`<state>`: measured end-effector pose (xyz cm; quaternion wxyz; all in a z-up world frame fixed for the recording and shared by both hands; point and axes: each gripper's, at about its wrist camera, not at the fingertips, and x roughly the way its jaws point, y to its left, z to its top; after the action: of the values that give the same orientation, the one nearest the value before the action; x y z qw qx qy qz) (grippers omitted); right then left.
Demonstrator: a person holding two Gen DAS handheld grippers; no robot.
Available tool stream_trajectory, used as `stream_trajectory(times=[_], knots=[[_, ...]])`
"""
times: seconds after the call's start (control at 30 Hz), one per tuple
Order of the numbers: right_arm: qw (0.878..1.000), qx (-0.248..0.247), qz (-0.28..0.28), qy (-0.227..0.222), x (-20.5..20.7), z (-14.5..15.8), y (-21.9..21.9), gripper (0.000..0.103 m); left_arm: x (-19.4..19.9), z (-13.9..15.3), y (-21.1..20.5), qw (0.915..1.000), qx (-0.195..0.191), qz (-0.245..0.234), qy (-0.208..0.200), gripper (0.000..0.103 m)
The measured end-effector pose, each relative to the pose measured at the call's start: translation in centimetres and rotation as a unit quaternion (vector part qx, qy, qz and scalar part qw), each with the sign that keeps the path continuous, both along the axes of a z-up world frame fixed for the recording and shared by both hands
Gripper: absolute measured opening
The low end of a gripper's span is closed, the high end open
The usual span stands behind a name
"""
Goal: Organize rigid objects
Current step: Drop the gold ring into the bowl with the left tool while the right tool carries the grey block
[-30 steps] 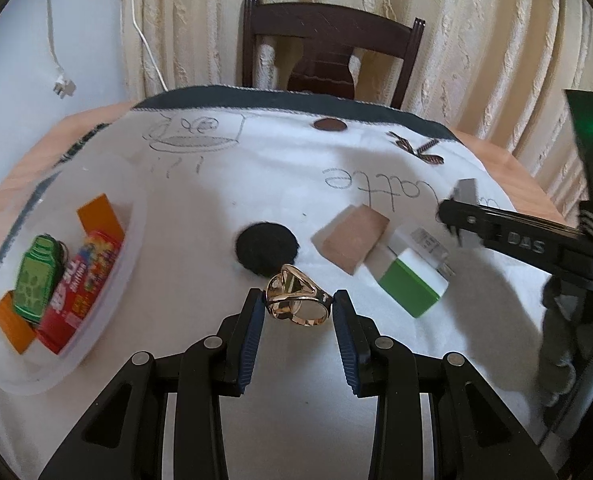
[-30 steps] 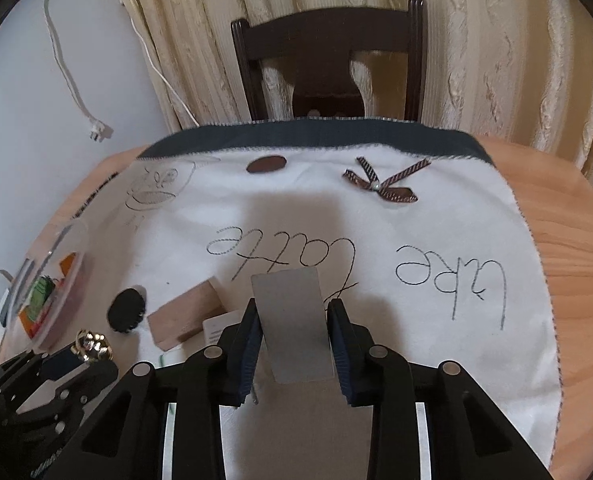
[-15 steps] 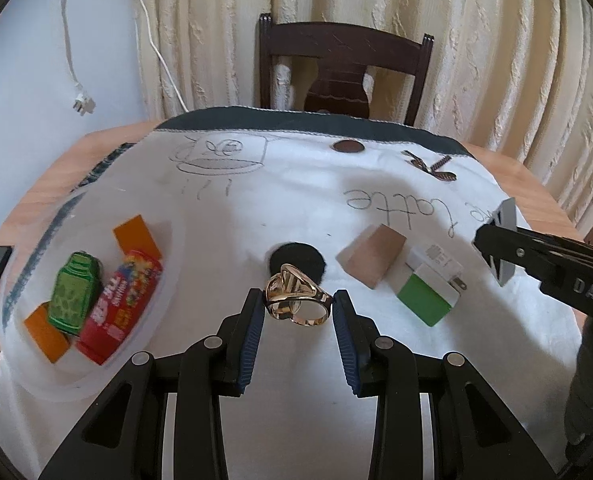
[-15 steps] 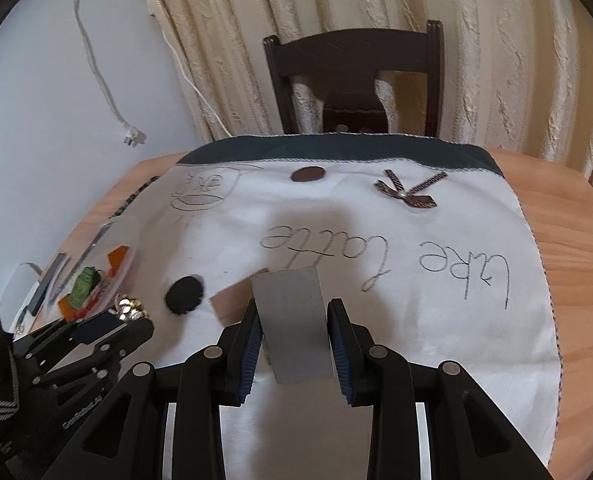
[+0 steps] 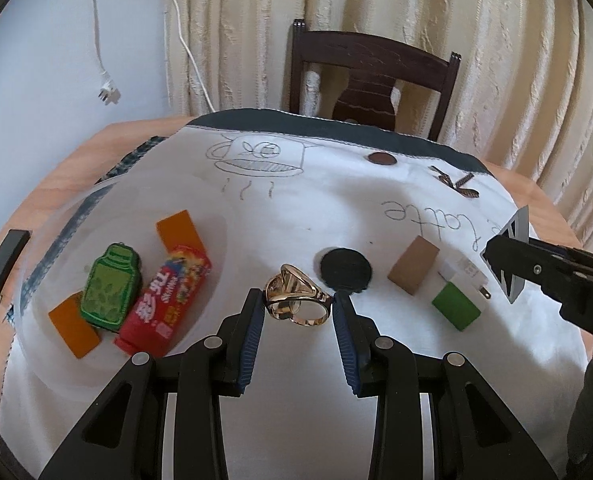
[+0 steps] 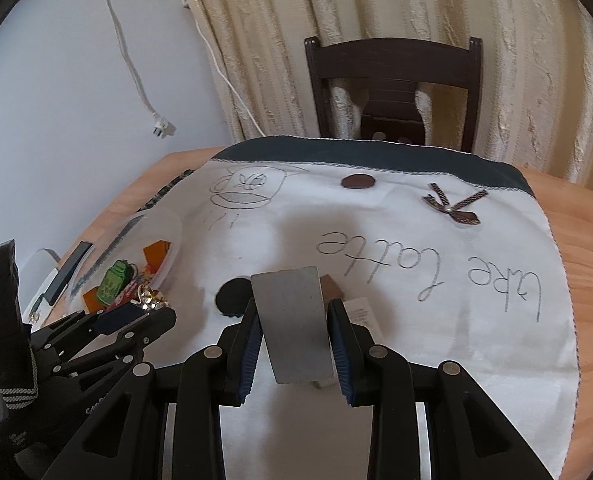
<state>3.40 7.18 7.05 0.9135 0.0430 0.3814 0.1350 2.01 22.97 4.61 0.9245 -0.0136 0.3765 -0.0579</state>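
I hold two claws over a round wooden table [image 6: 576, 216] with a white cloth [image 5: 296, 208] on it. My left claw [image 5: 298, 308] is squeezed on a gold ring [image 5: 296, 298] — its blue pads [image 5: 252, 340] press the ring from both sides, and the ring is up off the cloth. My right claw [image 6: 294, 322] is squeezed on a flat gray plate [image 6: 294, 320], which stands up between its two fingers, a bit tilted. On the left side of the cloth sits a clear plastic tray [image 5: 48, 208]. In the tray lie a green jar-shaped toy [image 5: 110, 286], a red candy pack [image 5: 164, 300] and two orange pieces [image 5: 180, 230] — the green toy lies partly on top of one of them. Just past the ring, on the cloth, there is a black round disc [image 5: 344, 268]. To the right of the disc lies a tan wood block [image 5: 414, 264], and next to that a green and white block [image 5: 458, 300]. A dark wooden chair [image 6: 392, 92] stands at the far side of the table, in front of a cream curtain [image 5: 516, 60]. A white cord with a plug [image 6: 162, 130] hangs on the wall.
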Motion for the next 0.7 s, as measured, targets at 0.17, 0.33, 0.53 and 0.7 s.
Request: stream_trajectory(times=[0.17,0.33,0.53,0.7], knots=[[1.0,-0.001,0.009,0.0,0.1,0.1,1.1,0.035,0.1,0.1,1.4,0.9999,-0.006,0.014,-0.003,0.036],[1.0,-0.003,0.02,0.0,0.3,0.4,2.4,0.035,0.2,0.3,2.8,0.9996,-0.01,0.026,-0.007,0.036],[0.999,-0.007,0.032,-0.001,0.5,0.6,3.7,0.035,0.4,0.4,4.2,0.999,-0.016,0.04,-0.011,0.036],[0.999,-0.009,0.042,-0.002,0.7,0.8,4.9,0.035,0.7,0.6,6.2,0.9977,-0.02,0.063,-0.017,0.036]])
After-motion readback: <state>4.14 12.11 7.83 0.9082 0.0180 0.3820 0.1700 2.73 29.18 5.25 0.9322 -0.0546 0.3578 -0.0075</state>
